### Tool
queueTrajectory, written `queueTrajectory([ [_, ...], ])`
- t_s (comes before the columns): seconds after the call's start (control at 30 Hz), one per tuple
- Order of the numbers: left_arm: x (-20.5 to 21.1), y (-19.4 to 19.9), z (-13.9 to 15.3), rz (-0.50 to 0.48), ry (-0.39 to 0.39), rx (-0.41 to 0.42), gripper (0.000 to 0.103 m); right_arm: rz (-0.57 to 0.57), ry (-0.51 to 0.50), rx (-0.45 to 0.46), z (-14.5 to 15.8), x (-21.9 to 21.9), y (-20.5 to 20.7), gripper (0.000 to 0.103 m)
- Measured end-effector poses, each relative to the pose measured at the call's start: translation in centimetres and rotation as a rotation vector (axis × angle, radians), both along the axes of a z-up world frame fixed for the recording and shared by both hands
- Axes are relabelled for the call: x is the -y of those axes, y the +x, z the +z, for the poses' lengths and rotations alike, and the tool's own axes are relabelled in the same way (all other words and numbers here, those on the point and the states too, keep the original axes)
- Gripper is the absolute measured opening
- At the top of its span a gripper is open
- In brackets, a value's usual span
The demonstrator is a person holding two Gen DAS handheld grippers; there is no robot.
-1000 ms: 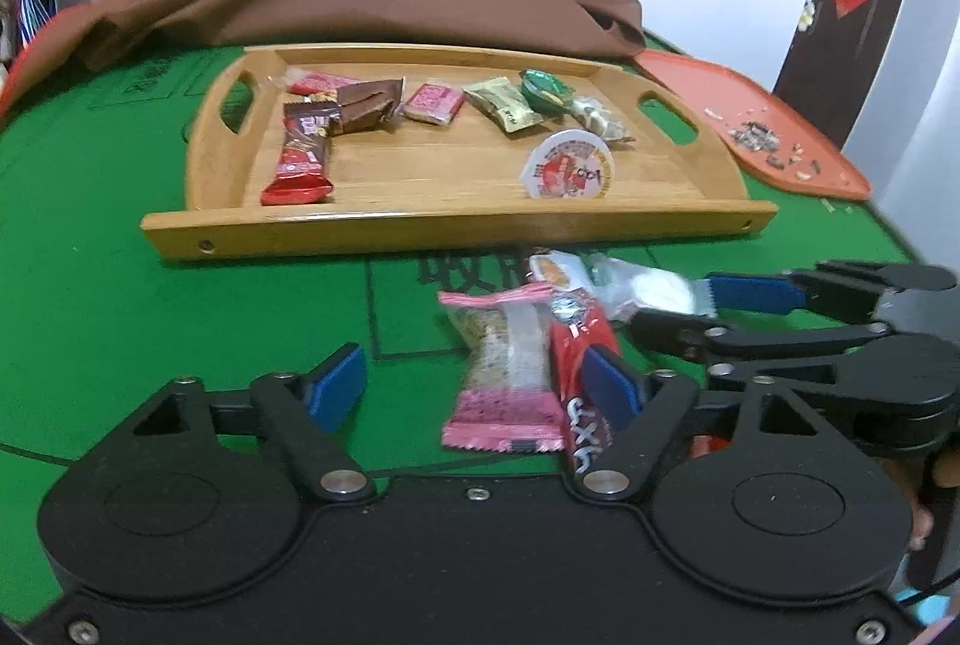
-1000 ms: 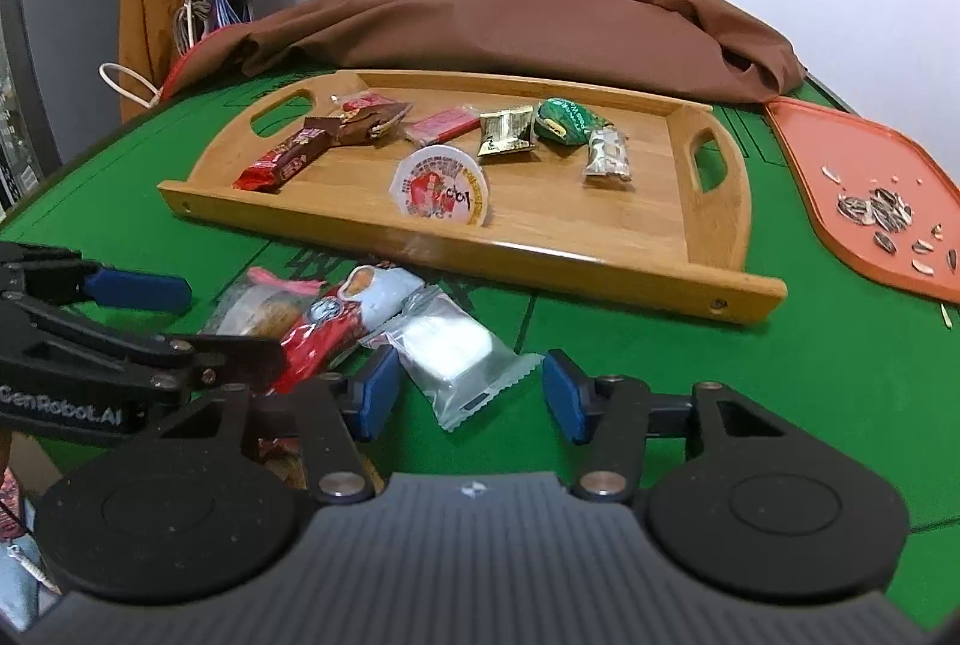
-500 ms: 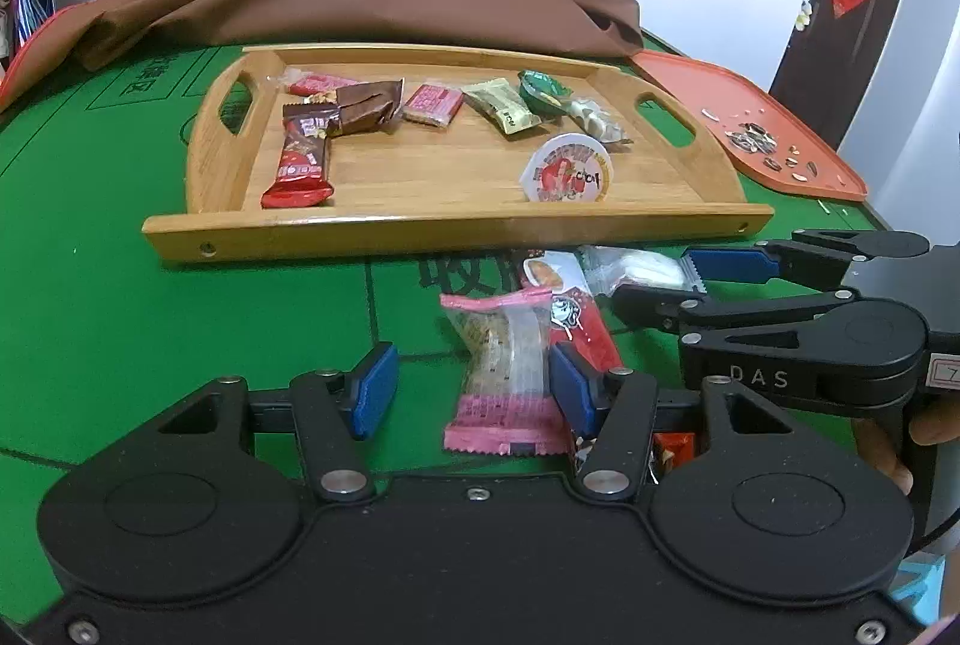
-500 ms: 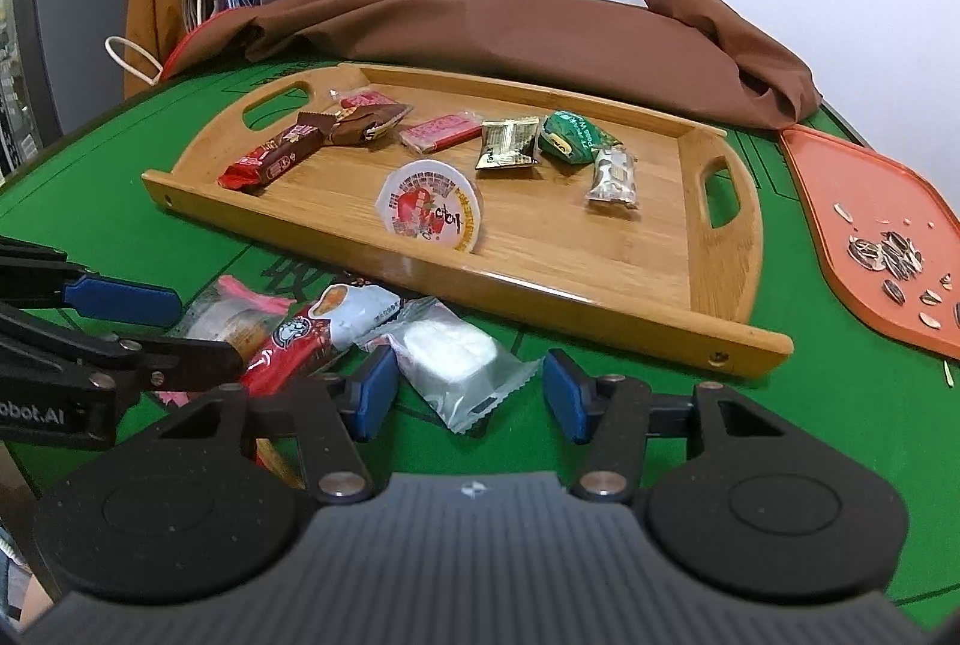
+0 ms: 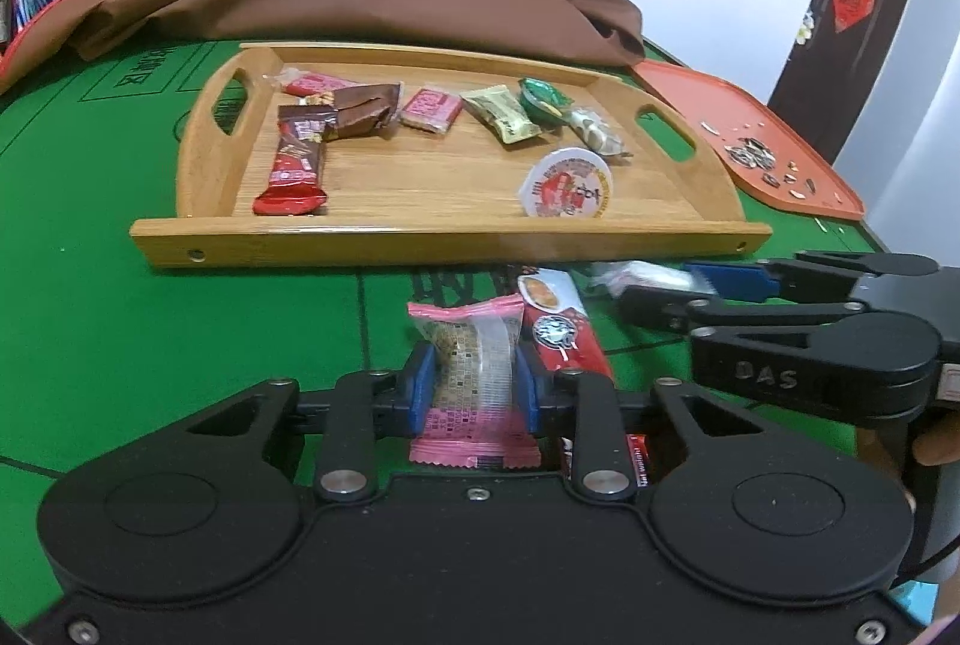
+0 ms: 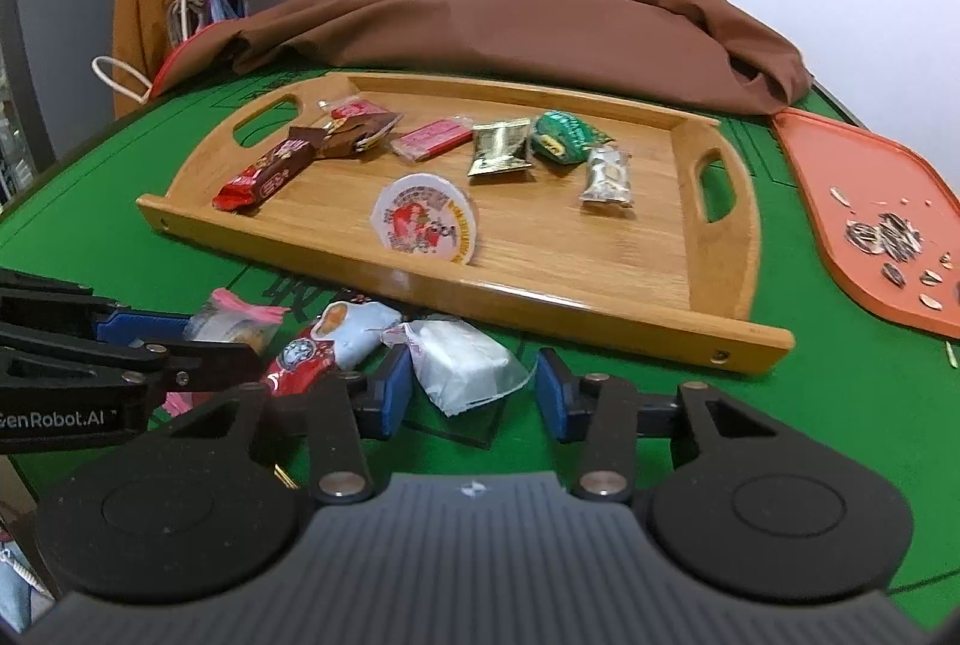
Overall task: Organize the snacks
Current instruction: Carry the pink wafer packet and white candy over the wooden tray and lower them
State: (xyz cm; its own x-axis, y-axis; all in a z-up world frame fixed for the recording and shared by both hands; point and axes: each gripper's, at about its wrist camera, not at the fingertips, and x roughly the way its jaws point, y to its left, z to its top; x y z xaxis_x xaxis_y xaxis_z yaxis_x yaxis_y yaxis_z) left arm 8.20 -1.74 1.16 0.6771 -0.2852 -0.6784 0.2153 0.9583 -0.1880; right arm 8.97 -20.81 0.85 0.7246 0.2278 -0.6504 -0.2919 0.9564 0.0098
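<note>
the left gripper has just been closing and its blue pads now pinch the pink-ended clear snack packet on the green felt table, just in front of the wooden handled tray. the right gripper has been narrowing around the white translucent snack pouch; its pads stand apart, not pressing. a red stick packet lies between them.

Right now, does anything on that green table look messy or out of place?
Yes. Sunflower seeds and shell bits lie scattered on the orange tray, and three wrapped snacks, including a red stick pack, still sit outside the wooden tray.
</note>
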Motion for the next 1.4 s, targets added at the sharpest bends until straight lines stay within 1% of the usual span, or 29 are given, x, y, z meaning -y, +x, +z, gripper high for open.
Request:
queueTrajectory([
  [0.2, -0.8, 0.0, 0.3, 0.031, 0.008, 0.008, 0.026, -0.019, 0.005, 0.004, 0.7, 0.7, -0.5, 0.047],
  [0.43, -1.3, 0.0, 1.8, 0.038, 0.022, 0.053, 0.025, -0.054, 0.059, 0.006, 2.2, 2.0, -1.0, 0.045],
  [0.53, -1.5, 0.4, 2.8, 0.044, 0.036, 0.084, 0.025, -0.068, 0.077, 0.028, 3.2, 2.7, -1.3, 0.045],
  [0.73, -1.6, 2.5, 4.3, 0.061, 0.048, 0.118, 0.025, -0.105, 0.073, 0.072, 4.7, 3.7, -0.5, 0.045],
  [0.87, -1.4, 4.6, 4.4, 0.07, 0.058, 0.104, 0.025, -0.126, 0.069, 0.073, 5.1, 4.0, 0.9, 0.045],
  [1.03, -1.2, 7.2, 3.6, 0.084, 0.065, 0.073, 0.025, -0.143, 0.061, 0.043, 4.6, 4.1, 3.2, 0.045],
  [1.2, -0.8, 9.6, 2.8, 0.092, 0.08, 0.048, 0.025, -0.15, 0.029, 0.01, 3.7, 3.7, 5.6, 0.045],
  [1.4, -0.2, 11.4, 1.5, 0.098, 0.096, 0.021, 0.025, -0.149, 0.012, -0.038, 2.2, 3.4, 7.6, 0.046],
])
